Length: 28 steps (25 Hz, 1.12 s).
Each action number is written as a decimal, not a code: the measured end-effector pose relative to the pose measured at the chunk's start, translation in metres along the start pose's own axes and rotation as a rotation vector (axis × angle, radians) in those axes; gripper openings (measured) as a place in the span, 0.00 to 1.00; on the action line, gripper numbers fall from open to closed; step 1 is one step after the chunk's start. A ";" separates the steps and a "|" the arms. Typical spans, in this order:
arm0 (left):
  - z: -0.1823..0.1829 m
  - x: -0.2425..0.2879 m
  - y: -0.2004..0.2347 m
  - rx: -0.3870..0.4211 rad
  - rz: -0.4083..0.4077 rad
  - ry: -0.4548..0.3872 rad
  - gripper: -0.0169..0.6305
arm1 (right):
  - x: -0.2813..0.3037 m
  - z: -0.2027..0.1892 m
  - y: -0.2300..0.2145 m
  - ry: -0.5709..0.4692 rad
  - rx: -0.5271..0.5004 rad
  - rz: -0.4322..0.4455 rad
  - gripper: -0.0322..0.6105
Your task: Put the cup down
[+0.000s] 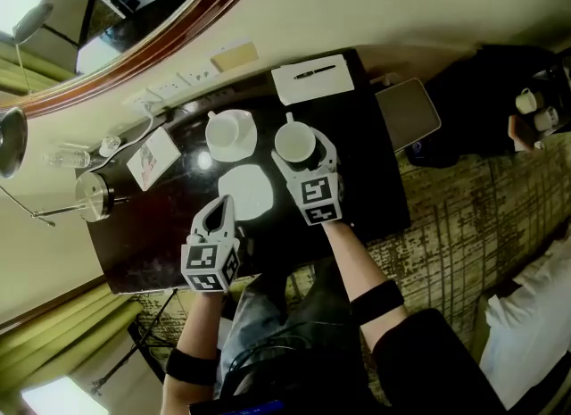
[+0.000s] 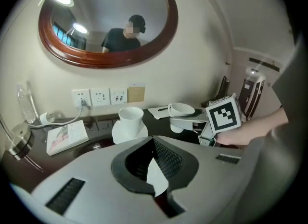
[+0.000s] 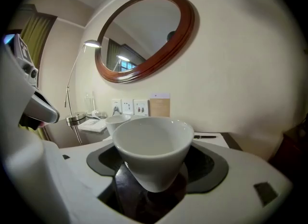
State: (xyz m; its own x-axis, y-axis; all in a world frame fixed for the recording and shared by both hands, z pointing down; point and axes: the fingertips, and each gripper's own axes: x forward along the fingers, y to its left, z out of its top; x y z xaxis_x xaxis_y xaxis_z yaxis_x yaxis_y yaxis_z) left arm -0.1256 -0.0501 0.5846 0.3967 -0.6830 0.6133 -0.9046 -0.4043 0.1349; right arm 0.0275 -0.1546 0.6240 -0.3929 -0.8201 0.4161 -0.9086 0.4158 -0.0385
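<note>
Right gripper point(image 1: 302, 150) spread wide, pinching a white ceramic cup point(image 3: 153, 143) by its sides over the dark glossy tabletop point(image 1: 375, 181). Left gripper point(image 1: 220, 211) pressed together, empty. Just left of the right gripper, a bare white saucer point(image 1: 245, 190); beyond that, a second white cup on its saucer point(image 1: 230, 132). Ahead, a white notepad with a pen point(image 1: 312, 78). Open tabletop to the right, up to its edge.
</note>
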 end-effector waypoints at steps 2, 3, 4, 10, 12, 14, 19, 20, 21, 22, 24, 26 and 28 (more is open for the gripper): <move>0.003 0.011 -0.011 -0.009 0.003 -0.001 0.01 | 0.004 0.001 -0.024 0.006 -0.012 -0.007 0.67; 0.005 0.016 -0.016 -0.013 0.005 -0.004 0.01 | 0.007 0.001 -0.033 0.009 -0.019 -0.008 0.67; 0.007 0.021 -0.021 -0.018 0.008 -0.007 0.01 | 0.010 0.000 -0.043 0.013 -0.023 -0.009 0.67; 0.014 0.044 -0.038 -0.045 0.042 -0.007 0.01 | 0.030 -0.011 -0.079 0.035 0.003 -0.013 0.67; 0.014 0.047 -0.040 -0.053 0.053 -0.008 0.01 | 0.035 -0.015 -0.081 0.042 0.010 -0.005 0.67; 0.013 0.049 -0.040 -0.058 0.064 -0.005 0.01 | 0.038 -0.020 -0.081 0.049 0.014 0.005 0.67; 0.010 0.054 -0.045 -0.063 0.073 0.001 0.01 | 0.040 -0.032 -0.083 0.070 0.027 0.024 0.68; 0.010 0.054 -0.046 -0.061 0.073 0.001 0.01 | 0.040 -0.033 -0.083 0.069 0.029 0.026 0.68; 0.011 0.055 -0.047 -0.058 0.074 0.000 0.01 | 0.039 -0.034 -0.084 0.067 0.030 0.027 0.68; 0.013 0.055 -0.048 -0.055 0.075 -0.001 0.01 | 0.038 -0.035 -0.085 0.067 0.028 0.027 0.69; 0.013 0.056 -0.050 -0.055 0.071 -0.001 0.01 | 0.037 -0.037 -0.085 0.075 0.023 0.020 0.70; 0.012 0.056 -0.053 -0.057 0.064 -0.001 0.01 | 0.035 -0.041 -0.085 0.092 0.035 0.009 0.73; 0.012 0.053 -0.055 -0.054 0.060 -0.002 0.01 | 0.032 -0.045 -0.087 0.109 0.055 0.002 0.74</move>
State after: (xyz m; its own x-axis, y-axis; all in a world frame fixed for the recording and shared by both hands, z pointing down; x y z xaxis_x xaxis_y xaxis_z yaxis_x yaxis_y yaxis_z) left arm -0.0529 -0.0717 0.6005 0.3418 -0.7065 0.6197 -0.9339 -0.3293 0.1396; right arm 0.0999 -0.1997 0.6813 -0.3796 -0.7707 0.5117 -0.9155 0.3927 -0.0876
